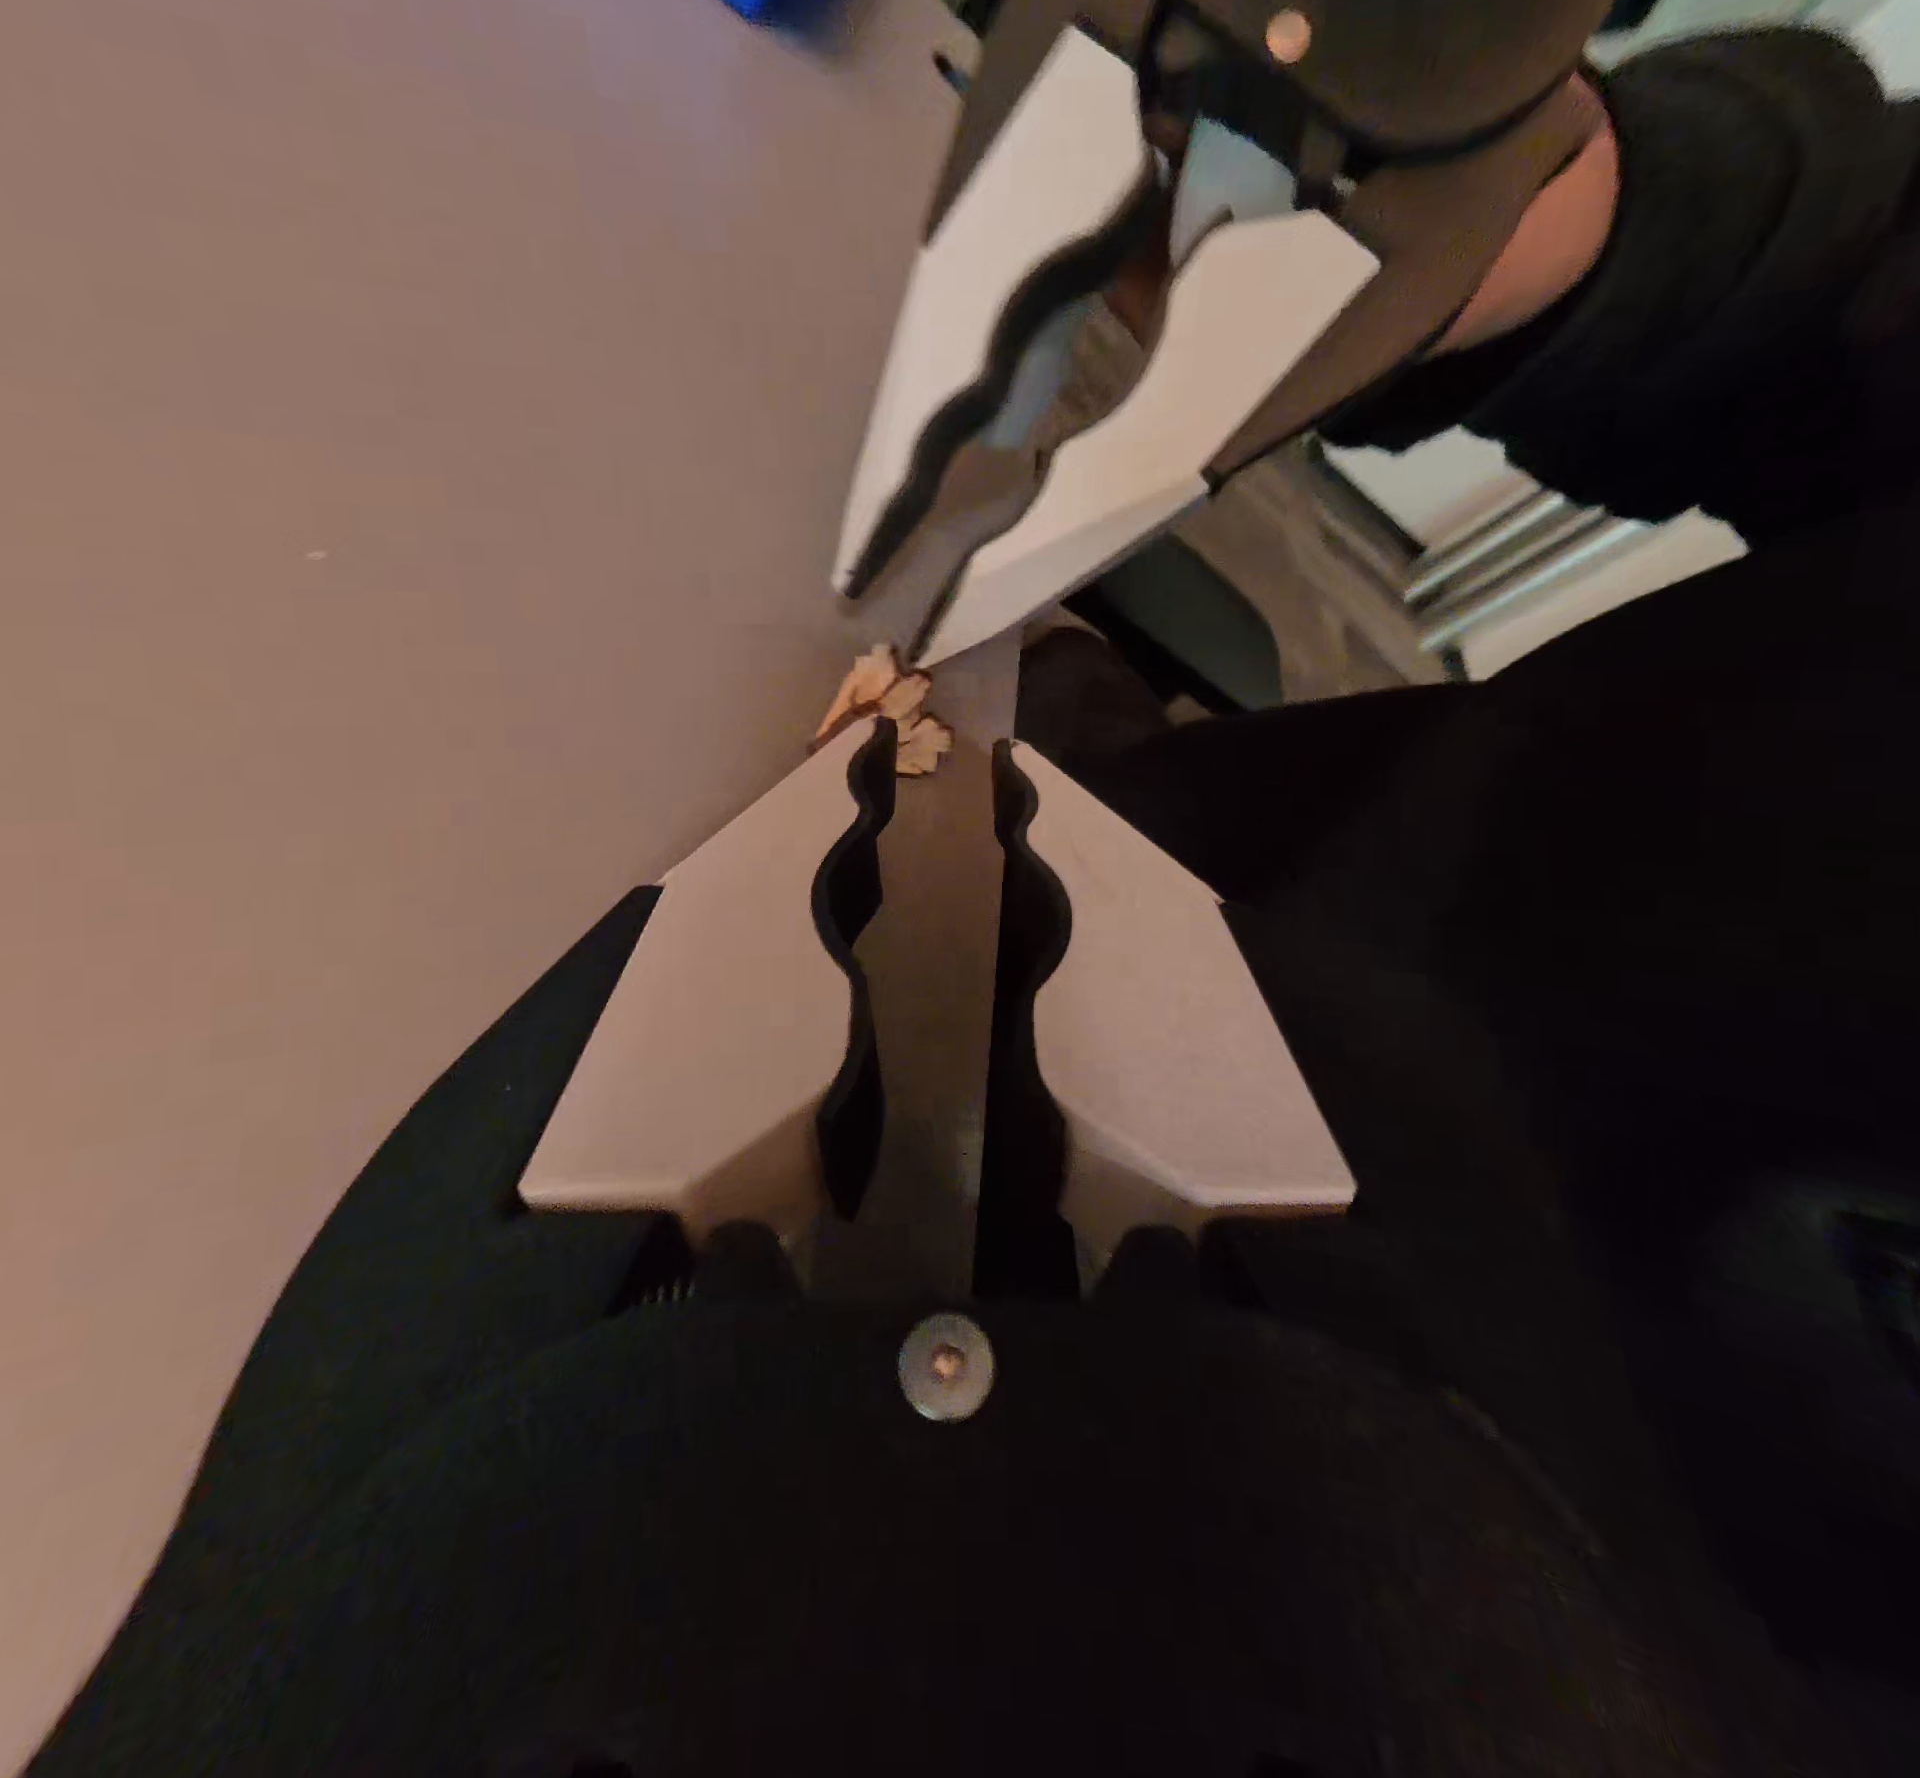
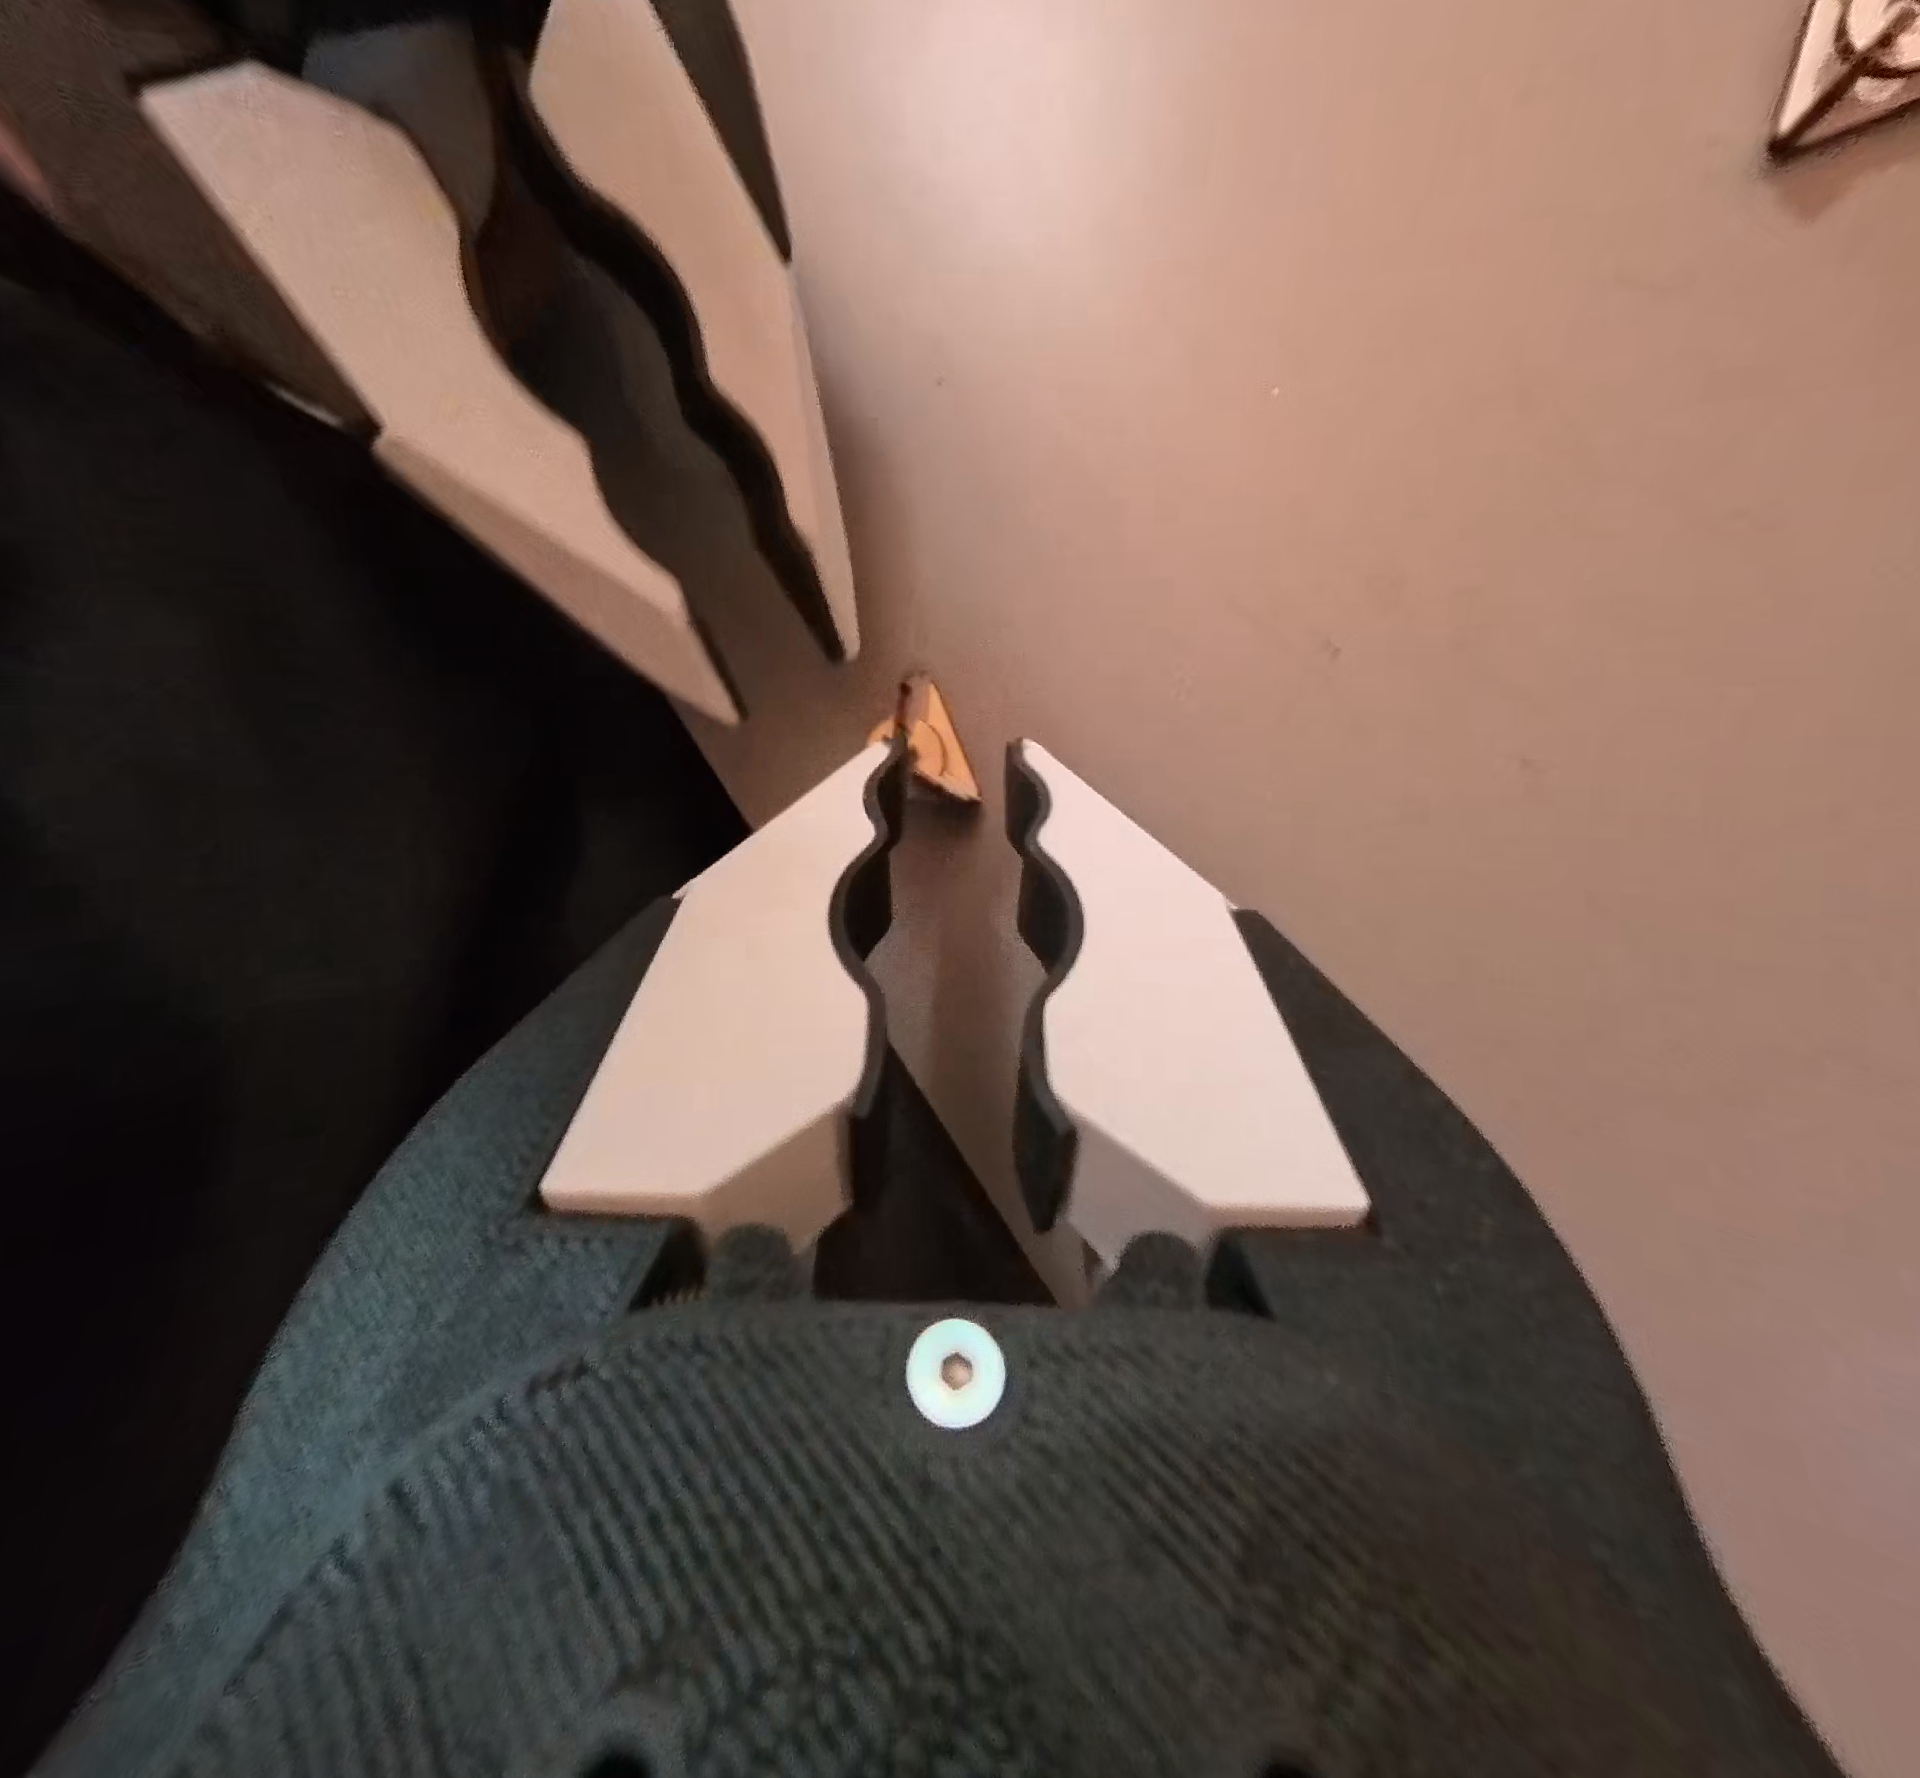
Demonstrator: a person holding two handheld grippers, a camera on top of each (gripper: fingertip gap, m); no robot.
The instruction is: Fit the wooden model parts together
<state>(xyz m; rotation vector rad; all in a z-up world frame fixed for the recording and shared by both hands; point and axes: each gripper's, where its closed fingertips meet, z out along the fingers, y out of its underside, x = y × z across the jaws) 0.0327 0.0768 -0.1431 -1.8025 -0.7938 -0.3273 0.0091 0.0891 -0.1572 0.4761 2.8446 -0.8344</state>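
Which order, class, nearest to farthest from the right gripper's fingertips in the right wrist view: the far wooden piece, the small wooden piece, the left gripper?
1. Small wooden piece: right at the right gripper's tips, by its left finger.
2. Left gripper: just beyond, upper left, tips pointing down toward that piece.
3. Far wooden piece: on the table, upper right edge of view.

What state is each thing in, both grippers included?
Left gripper: fingers slightly apart, nothing pressed between them, tips beside the small wooden piece.
Right gripper: fingers slightly apart, left fingertip against the small wooden piece, right fingertip clear of it.
Small wooden piece: tilted up off the table near its edge.
Second wooden piece: lying flat, untouched.
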